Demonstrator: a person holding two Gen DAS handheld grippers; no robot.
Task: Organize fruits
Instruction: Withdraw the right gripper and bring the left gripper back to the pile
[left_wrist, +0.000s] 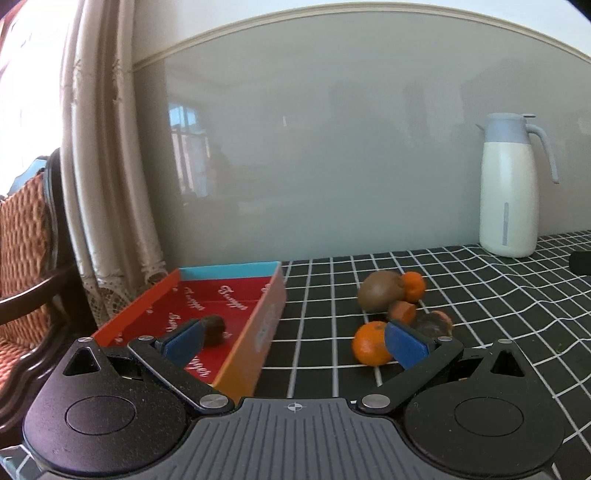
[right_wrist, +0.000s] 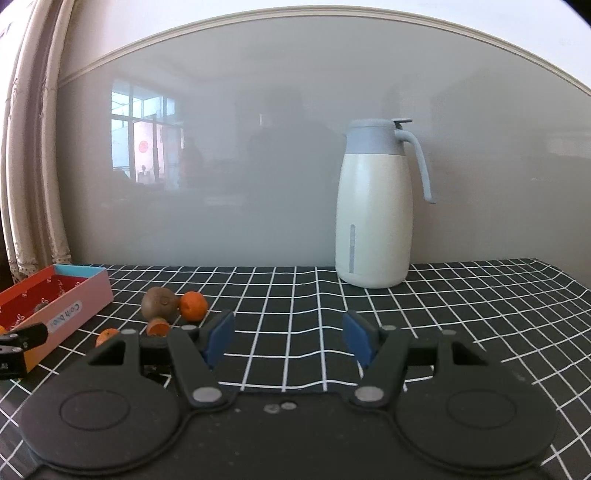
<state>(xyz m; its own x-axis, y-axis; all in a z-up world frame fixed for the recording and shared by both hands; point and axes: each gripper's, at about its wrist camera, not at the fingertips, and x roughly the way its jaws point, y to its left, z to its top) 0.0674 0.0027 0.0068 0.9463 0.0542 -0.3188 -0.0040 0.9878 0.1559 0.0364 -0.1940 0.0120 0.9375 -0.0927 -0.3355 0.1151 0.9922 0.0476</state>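
Note:
A shallow red box with a pink outer wall sits at the table's left end, and one dark brown fruit lies inside it. To its right lies a loose cluster: a kiwi, a mandarin, an orange piece, a dark fruit and a nearer mandarin. My left gripper is open, one pad over the box and the other beside the near mandarin. My right gripper is open over bare cloth, with the kiwi and a mandarin ahead to its left.
A white and blue thermos jug stands at the back against the glossy grey wall. The table has a black cloth with a white grid. A curtain and a wicker chair stand past the left end.

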